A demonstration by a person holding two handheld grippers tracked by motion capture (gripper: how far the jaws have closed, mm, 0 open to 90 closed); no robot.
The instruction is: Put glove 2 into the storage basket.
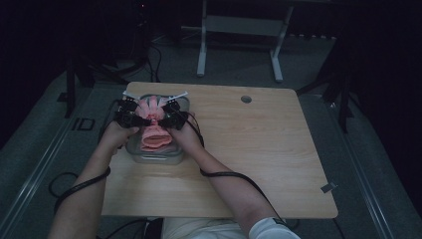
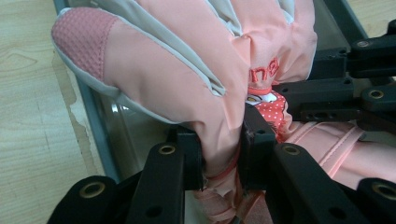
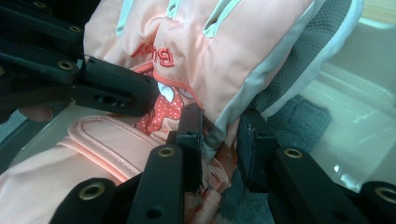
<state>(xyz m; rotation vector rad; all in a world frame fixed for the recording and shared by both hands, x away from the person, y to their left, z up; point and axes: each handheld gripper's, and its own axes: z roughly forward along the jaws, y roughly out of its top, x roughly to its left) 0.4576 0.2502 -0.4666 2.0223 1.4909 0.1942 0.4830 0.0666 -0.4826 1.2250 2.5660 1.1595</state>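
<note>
High view: pink ski glove [image 1: 152, 124] lies in a clear glass dish [image 1: 158, 157] near the tabletop's [image 1: 259, 164] far-left corner, both grippers on it | left gripper view: left gripper [image 2: 223, 151] jaws pinch the glove's edge | right gripper view: right gripper [image 3: 219, 140] jaws clamp its grey-trimmed side.

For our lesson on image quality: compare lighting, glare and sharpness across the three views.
High view: dim, its surroundings nearly black, the pink glove small and soft. Left gripper view: bright, glove stitching crisp, near jaws slightly blurred. Right gripper view: bright, pale glare on the clear container.
</note>
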